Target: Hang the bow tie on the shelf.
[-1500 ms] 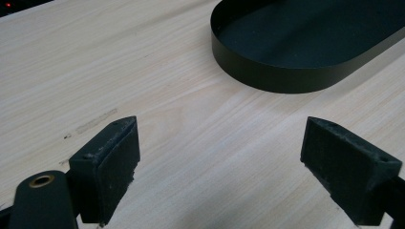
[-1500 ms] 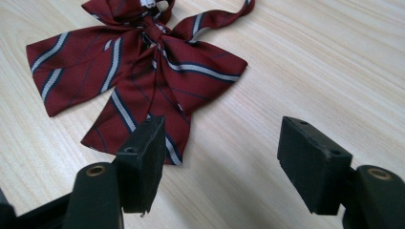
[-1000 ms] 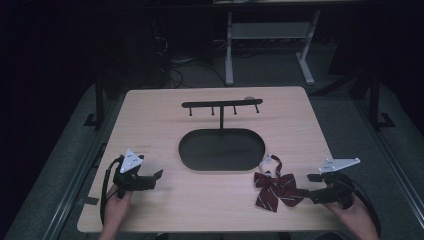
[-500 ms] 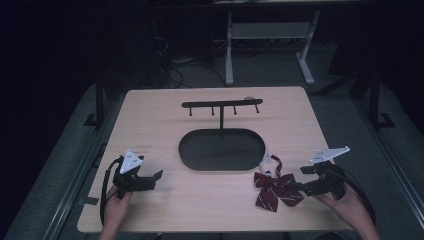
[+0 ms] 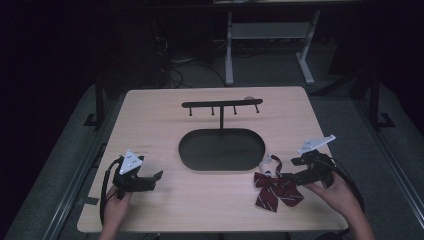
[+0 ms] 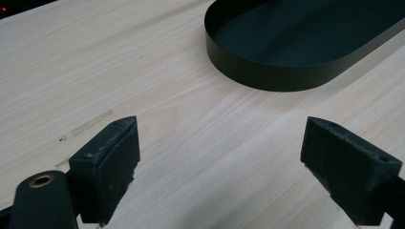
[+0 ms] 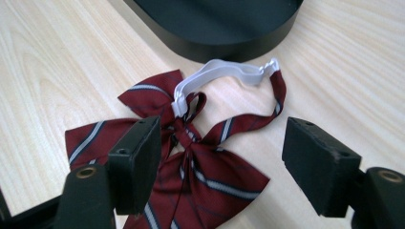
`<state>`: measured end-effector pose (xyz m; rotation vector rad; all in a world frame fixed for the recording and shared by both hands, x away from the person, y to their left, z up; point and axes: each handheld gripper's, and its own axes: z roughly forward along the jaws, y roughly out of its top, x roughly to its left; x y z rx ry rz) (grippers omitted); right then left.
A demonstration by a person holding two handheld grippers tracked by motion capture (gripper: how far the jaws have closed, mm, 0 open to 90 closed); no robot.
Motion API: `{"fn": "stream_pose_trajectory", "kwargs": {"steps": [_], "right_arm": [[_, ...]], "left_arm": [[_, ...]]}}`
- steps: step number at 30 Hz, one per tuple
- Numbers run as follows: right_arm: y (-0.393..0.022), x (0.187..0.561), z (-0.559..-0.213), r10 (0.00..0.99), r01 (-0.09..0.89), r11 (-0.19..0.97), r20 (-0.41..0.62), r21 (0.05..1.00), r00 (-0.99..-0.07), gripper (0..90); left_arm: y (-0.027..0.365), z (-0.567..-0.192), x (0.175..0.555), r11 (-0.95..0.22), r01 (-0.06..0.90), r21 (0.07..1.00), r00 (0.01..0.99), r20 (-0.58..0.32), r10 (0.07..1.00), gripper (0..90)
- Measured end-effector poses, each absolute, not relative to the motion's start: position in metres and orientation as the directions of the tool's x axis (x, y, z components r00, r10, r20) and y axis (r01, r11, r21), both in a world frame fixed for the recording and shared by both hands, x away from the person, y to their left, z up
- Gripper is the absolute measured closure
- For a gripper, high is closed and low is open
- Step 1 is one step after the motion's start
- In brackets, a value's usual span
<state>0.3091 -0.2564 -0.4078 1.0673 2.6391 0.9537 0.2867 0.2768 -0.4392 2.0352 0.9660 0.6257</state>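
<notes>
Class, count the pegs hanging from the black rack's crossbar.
4. The pegs hang in a row under the crossbar: left end, left of the post, right of the post, right end. None look hidden.

The right gripper (image 7: 219, 157) has its jaws spread wide right over a dark red striped bow tie (image 7: 191, 162) lying flat on the wooden table (image 7: 52, 62), its white elastic strap (image 7: 224, 74) looping up near the black oval tray (image 7: 215, 24).
</notes>
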Motion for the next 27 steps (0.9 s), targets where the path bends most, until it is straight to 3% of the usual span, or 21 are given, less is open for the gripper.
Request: {"fn": "stream_pose_trajectory", "kwargs": {"steps": [27], "right_arm": [[-0.227,0.373,-0.408,0.641,0.594,0.663,0.065,0.455,-0.765,39.1]], "left_arm": [[0.278,-0.439,0.287,-0.408,0.421,0.81,0.588,0.099,0.803,13.1]]}}
